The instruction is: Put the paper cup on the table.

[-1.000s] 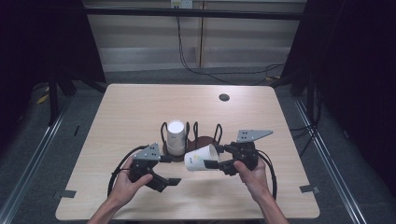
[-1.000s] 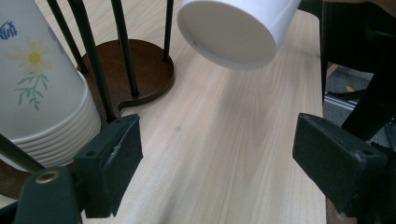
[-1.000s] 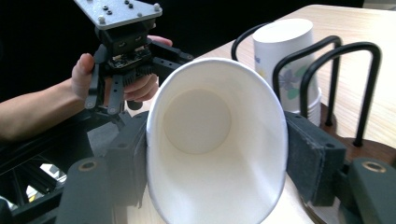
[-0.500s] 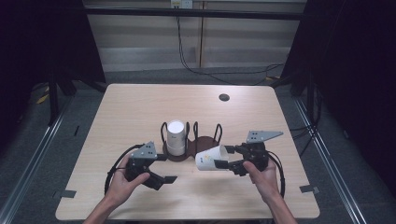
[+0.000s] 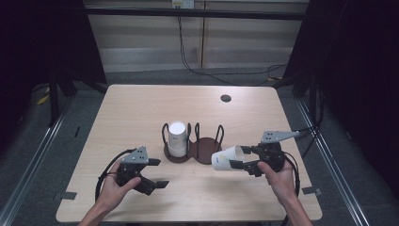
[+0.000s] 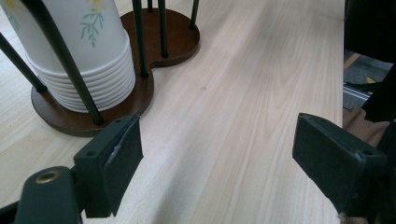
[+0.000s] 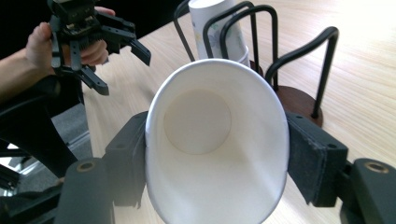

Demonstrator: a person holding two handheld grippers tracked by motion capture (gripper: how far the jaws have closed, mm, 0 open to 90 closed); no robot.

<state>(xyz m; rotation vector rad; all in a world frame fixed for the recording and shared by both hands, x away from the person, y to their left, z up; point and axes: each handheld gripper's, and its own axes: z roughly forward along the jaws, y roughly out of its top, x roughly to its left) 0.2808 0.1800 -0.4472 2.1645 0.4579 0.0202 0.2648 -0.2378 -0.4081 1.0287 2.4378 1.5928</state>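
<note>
High view: right claw (image 5: 236, 164) near the worktop's (image 5: 141, 108) front right corner, grasping a single paper cup (image 5: 227, 158) tipped on its side, base pointing toward the rack (image 5: 194, 149) at mid-worktop. Jaws just been easing apart a little, cup between them all the same. Stack of cups (image 5: 177, 138) upright in the rack's left bay; right bay bare. Left claw (image 5: 153, 173) released, low near the front left edge, well apart from the rack.

Left gripper view: jaws spread wide with bare wood between them; stack (image 6: 88, 56) and brown rack base (image 6: 140, 93) at upper left, not touched.

Right gripper view: cup (image 7: 215, 140) seen mouth-on, pads pressing its wall on both sides just below the rim, mouth squashed to an oval. Rack (image 7: 289, 70) and stack (image 7: 217, 28) beyond; left claw (image 7: 116, 60) farther off at the worktop's edge.

Judged handling: very light, thin-walled, easily crushed or creased; smooth paper apt to slip if the squeeze slackens. Best held across the wall near the rolled rim, where stiffest, with gentle pressure only; mid-wall grip likely to buckle it.
</note>
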